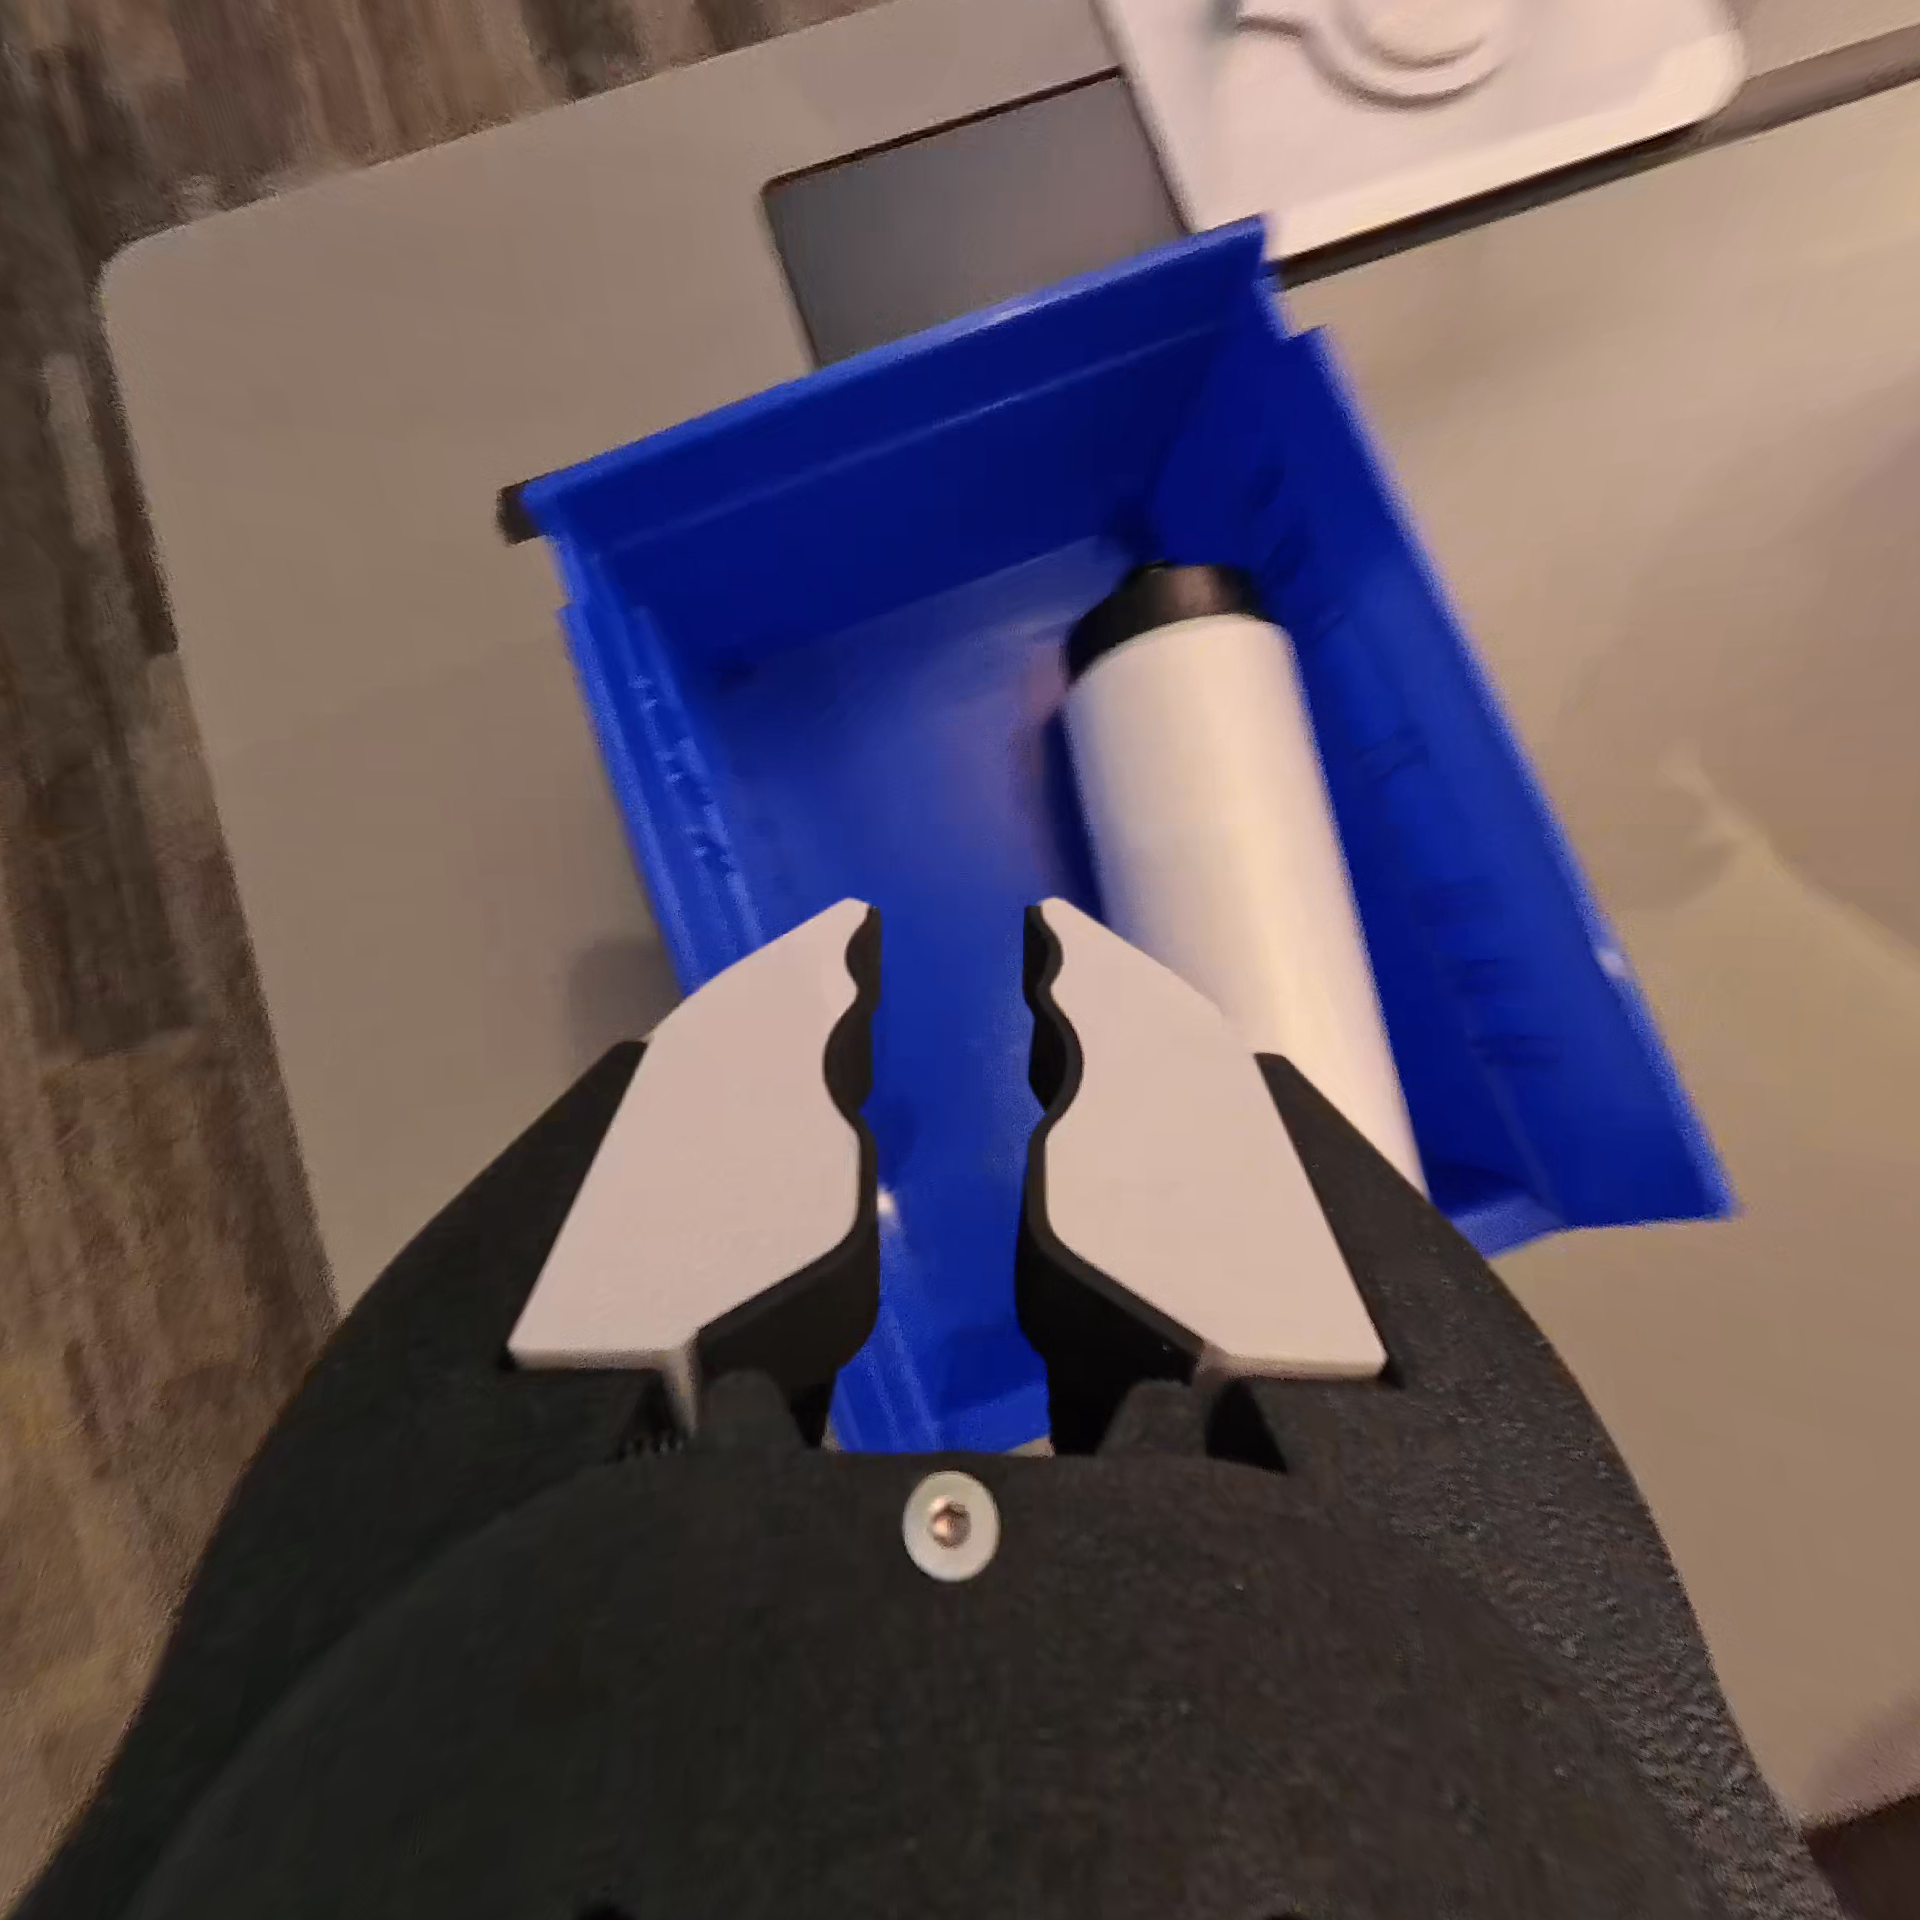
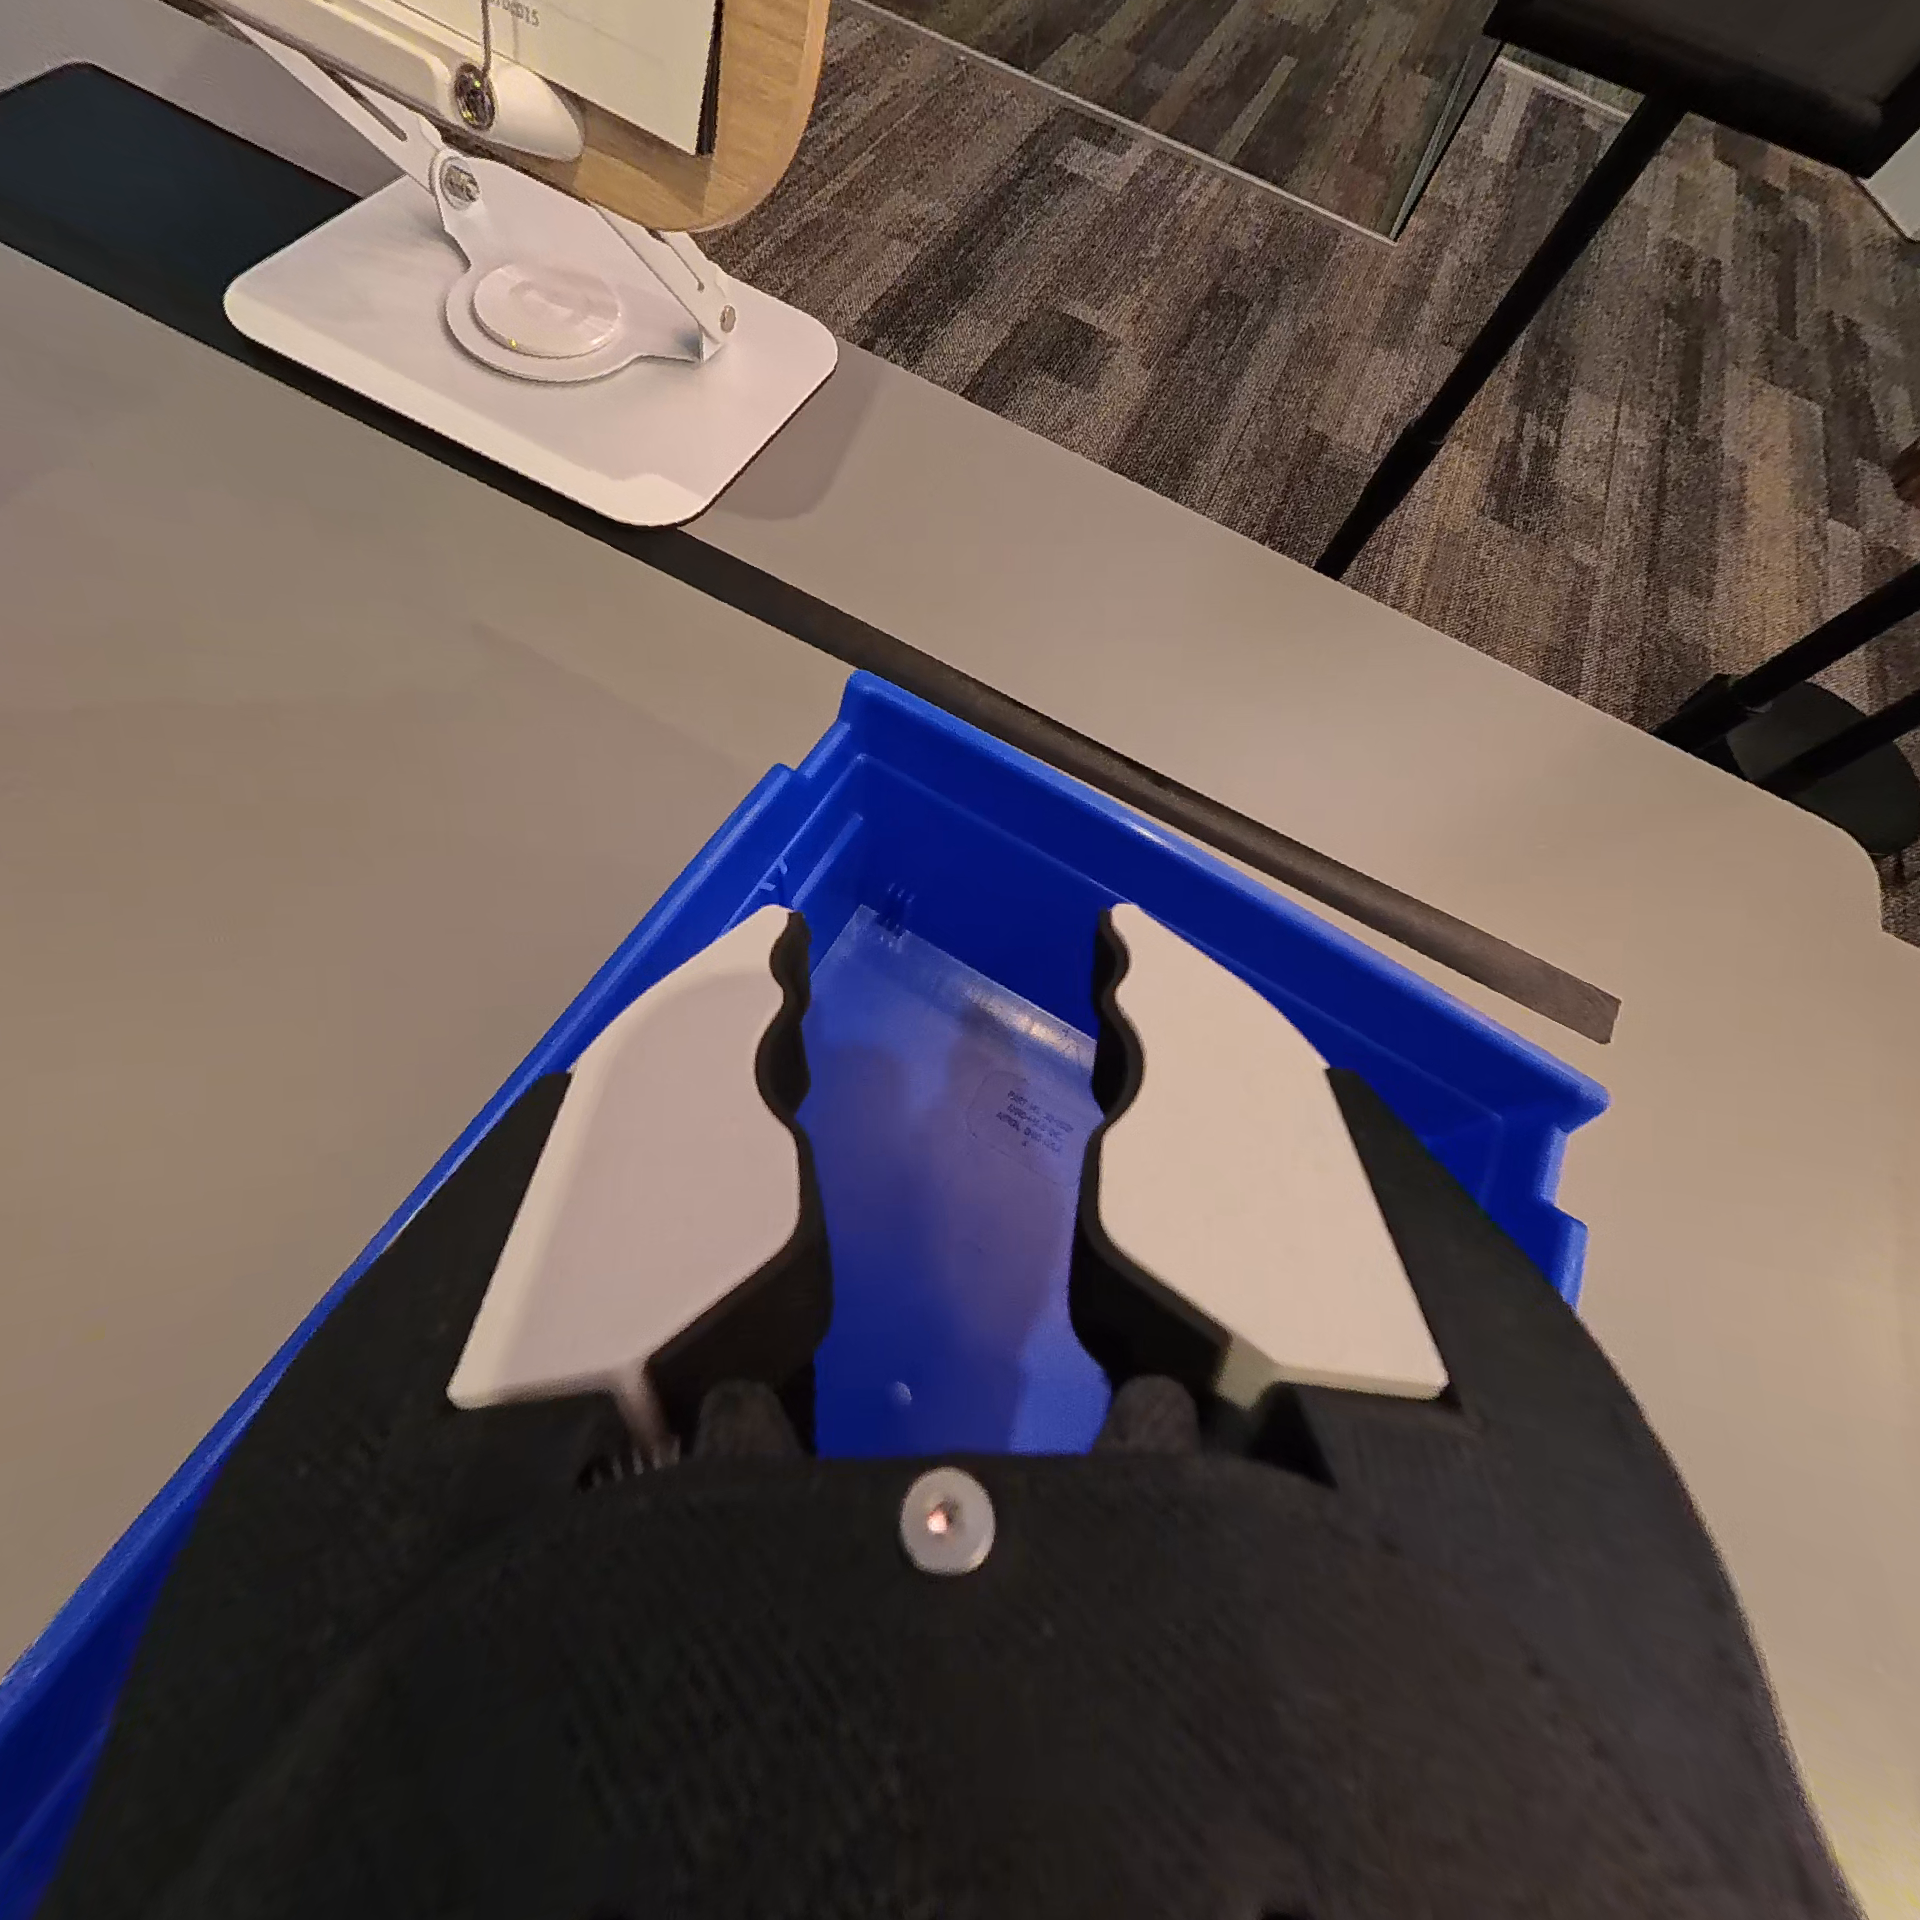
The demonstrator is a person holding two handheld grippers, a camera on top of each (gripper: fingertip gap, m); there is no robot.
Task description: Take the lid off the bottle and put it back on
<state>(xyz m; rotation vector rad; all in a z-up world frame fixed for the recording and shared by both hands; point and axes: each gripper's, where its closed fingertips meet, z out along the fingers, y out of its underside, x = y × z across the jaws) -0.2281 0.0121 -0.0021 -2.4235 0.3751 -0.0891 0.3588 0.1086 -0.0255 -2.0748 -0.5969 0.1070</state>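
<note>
The bin (image 1: pixel 914 488) is solid bright blue inside and out. In it lies a white bottle (image 1: pixel 1216 831) with a black lid (image 1: pixel 1164 603). The table (image 2: pixel 312 779) under the bin is plain grey-beige, crossed by a dark seam (image 2: pixel 1247 821). Beyond the bin, the monitor stand (image 2: pixel 582 416) has a white base. Both the left gripper (image 1: pixel 951 914) and the right gripper (image 2: pixel 945 925) have pale grey fingers (image 2: pixel 644 1174) on textured black bodies. The floor (image 2: pixel 1195 260) is a patchwork of brown and grey blocks.

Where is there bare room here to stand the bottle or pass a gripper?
Free: grey tabletop between the blue bin and the white stand base; bin floor left of the lying white bottle. Crowded: the bin's right wall, where the bottle lies under the left gripper and right gripper.
</note>
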